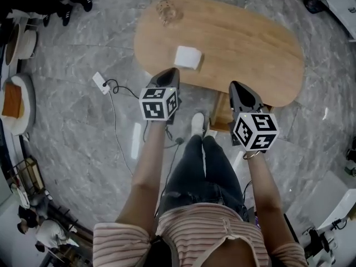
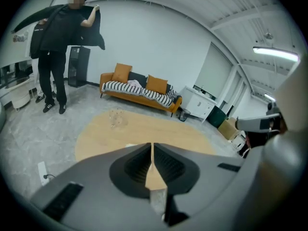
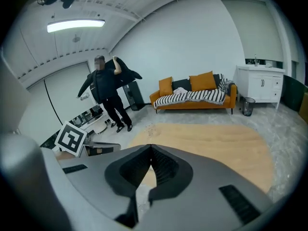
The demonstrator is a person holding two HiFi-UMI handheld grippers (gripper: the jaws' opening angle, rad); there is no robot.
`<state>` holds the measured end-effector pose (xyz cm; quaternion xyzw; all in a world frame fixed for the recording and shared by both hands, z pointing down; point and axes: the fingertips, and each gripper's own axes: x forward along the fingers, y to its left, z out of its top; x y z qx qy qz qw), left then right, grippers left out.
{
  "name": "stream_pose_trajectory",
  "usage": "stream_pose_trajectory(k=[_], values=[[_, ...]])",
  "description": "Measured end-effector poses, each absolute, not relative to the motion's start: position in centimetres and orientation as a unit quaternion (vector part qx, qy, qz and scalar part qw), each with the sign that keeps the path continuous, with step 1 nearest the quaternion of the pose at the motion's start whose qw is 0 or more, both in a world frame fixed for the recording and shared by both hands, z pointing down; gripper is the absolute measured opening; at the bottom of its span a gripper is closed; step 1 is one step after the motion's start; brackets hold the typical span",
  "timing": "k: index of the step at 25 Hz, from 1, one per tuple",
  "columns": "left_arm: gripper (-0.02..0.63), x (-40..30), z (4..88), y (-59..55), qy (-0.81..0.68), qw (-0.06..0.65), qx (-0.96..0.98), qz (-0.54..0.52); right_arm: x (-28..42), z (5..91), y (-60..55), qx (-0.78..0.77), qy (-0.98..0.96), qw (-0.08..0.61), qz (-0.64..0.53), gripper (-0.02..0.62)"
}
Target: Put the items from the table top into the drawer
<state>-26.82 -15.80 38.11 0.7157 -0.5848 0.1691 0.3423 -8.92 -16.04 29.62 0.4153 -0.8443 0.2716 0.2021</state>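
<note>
An oval wooden table (image 1: 250, 49) carries a white square item (image 1: 188, 57) near its front edge and a clear glass piece (image 1: 167, 11) at its far left end. My left gripper (image 1: 169, 74) hangs at the table's near edge, just short of the white item, jaws shut and empty. Further right, my right gripper (image 1: 238, 86) is over the front edge, also shut on nothing. A wooden part (image 1: 221, 114), perhaps the drawer, shows under the table edge between the grippers. The left gripper view shows shut jaws (image 2: 152, 146) with the glass piece (image 2: 115, 117) beyond; the right gripper view shows shut jaws (image 3: 150, 147).
A white power strip (image 1: 100, 82) and its cable lie on the grey floor left of the table. A person in black (image 2: 60, 42) stands beyond the table's far end. An orange sofa (image 2: 139, 90) lines the back wall. My own shoe (image 1: 197, 122) is under the table edge.
</note>
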Motion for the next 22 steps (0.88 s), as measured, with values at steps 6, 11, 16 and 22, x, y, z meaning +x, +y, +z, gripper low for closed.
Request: stream_pose_trajectory(k=[6,11,16,22], values=[[0.015,-28.0,43.6,-19.3,-0.592,0.355,0.700,0.184,-11.2,34.8,-18.3,0.390,-0.846,0.230,0.283,0.008],[0.028,-29.2,48.3,-21.1,-0.589,0.363,0.692,0.206,-13.2,39.3,-19.2,0.374,-0.848,0.250,0.281,0.009],[0.060,-30.2,52.4,-22.1,-0.582,0.385,0.683,0.217,-15.2,43.3,-20.0,0.358,-0.850,0.263,0.283,0.008],[0.095,-30.4,56.2,-22.9,-0.570,0.411,0.676,0.221,-16.1,46.6,-20.4,0.346,-0.850,0.273,0.288,0.008]])
